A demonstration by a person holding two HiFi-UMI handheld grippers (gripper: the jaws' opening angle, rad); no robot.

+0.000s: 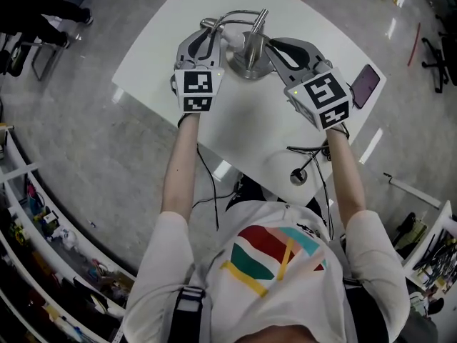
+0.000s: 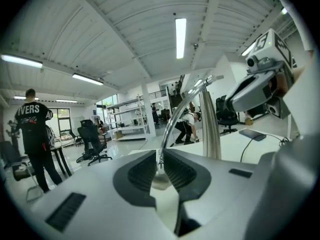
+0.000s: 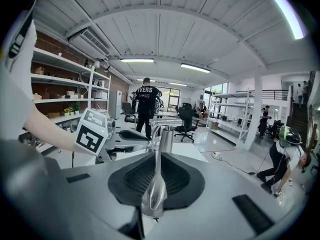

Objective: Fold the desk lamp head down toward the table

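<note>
A chrome desk lamp stands on the white table (image 1: 153,59), with a round base (image 1: 246,68), an upright post (image 1: 258,31) and a thin curved arm (image 1: 232,14) that bends over to the left. My left gripper (image 1: 213,38) is shut on that thin arm (image 2: 167,134) near its lower end; the lamp head is hidden between the jaws. My right gripper (image 1: 271,48) comes in from the right and is shut on a narrow metal part of the lamp (image 3: 156,181) low by the post (image 3: 165,136). The left gripper (image 3: 117,136) shows across from it.
A dark phone (image 1: 365,84) lies at the table's right edge. A black cable and a round fitting (image 1: 298,176) lie on the near part of the table. In the left gripper view, a person in black (image 2: 32,129) and office chairs (image 2: 95,141) stand on the floor beyond.
</note>
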